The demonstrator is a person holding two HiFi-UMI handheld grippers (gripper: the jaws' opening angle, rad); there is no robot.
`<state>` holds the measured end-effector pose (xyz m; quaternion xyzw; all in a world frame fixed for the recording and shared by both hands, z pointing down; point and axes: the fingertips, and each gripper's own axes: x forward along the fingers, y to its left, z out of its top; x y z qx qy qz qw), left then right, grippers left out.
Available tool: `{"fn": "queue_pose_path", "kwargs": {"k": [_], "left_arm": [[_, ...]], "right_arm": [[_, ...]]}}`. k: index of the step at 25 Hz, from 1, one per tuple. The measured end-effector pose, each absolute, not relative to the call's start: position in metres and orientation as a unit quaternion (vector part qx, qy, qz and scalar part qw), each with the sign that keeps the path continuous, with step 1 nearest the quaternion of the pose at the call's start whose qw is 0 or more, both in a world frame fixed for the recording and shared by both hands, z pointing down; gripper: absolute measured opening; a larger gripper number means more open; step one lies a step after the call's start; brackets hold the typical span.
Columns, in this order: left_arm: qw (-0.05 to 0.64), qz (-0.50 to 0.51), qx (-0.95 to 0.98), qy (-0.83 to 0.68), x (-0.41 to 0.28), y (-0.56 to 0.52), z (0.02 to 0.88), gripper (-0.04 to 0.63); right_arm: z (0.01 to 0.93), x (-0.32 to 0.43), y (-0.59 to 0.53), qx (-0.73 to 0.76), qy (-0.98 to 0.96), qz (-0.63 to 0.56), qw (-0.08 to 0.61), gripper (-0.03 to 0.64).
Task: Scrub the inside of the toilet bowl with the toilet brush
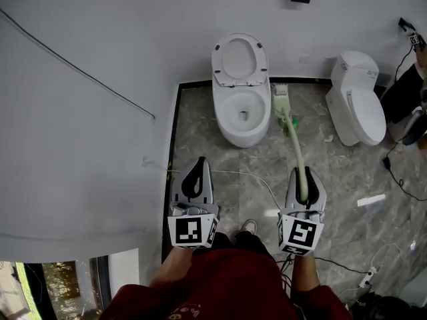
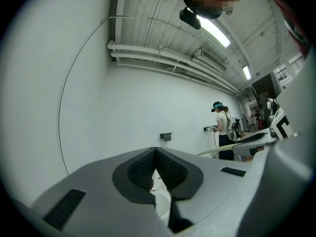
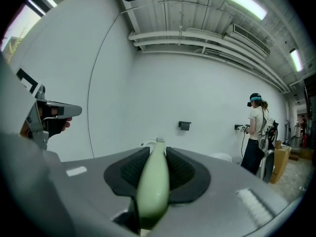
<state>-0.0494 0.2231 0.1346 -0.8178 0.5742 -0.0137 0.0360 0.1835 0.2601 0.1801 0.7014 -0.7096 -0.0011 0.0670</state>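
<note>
Right gripper: jaws clamped on the pale green handle of the toilet brush, which runs out between the pads and forward past the tips. Left gripper: jaws closed tip to tip, nothing held between them.

In the head view both grippers are level with each other above the grey marbled floor, well apart. The brush handle reaches from the right gripper towards the wall. Its white head sits low beside the toilet bowl, outside it, at the foot of the white wall. Whether the head rests on the floor or in a holder cannot be determined.

The bowl's seat and lid are raised. A second toilet, lid down, stands further right.

A person wearing a headset stands by the wall.
</note>
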Motion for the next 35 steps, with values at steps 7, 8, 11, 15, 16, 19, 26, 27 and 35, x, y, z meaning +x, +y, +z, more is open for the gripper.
{"fn": "queue_pose_path", "kwargs": {"k": [7,8,11,15,16,19,26,27,35], "left_arm": [[0.03,-0.014,-0.814,0.58,-0.038,0.208,0.141,0.005],[0.028,-0.008,-0.816,0.577,-0.038,0.206,0.141,0.005],[0.02,0.006,-0.817,0.576,-0.042,0.193,0.141,0.005],[0.013,0.013,-0.815,0.579,-0.044,0.167,0.148,0.005],[0.012,0.014,-0.816,0.578,-0.044,0.158,0.149,0.005],[0.009,0.014,-0.818,0.575,-0.045,0.129,0.153,0.005],[0.006,0.01,-0.822,0.569,-0.05,0.043,0.155,0.005],[0.004,0.009,-0.823,0.567,-0.051,0.03,0.156,0.005],[-0.016,-0.008,-0.83,0.558,-0.079,-0.066,0.186,0.005]], "right_arm": [[0.19,0.191,0.239,0.692,-0.718,0.006,0.071,0.114],[0.192,0.191,0.234,0.691,-0.719,0.007,0.073,0.114],[0.191,0.185,0.219,0.689,-0.721,0.002,0.073,0.114],[0.193,0.18,0.194,0.684,-0.725,-0.006,0.081,0.114],[0.193,0.179,0.186,0.684,-0.725,-0.007,0.083,0.114],[0.195,0.176,0.157,0.683,-0.725,-0.008,0.091,0.114],[0.194,0.163,0.079,0.679,-0.725,-0.002,0.112,0.114],[0.195,0.161,0.068,0.68,-0.724,0.002,0.116,0.114],[0.213,0.127,-0.026,0.671,-0.726,0.006,0.149,0.114]]}}
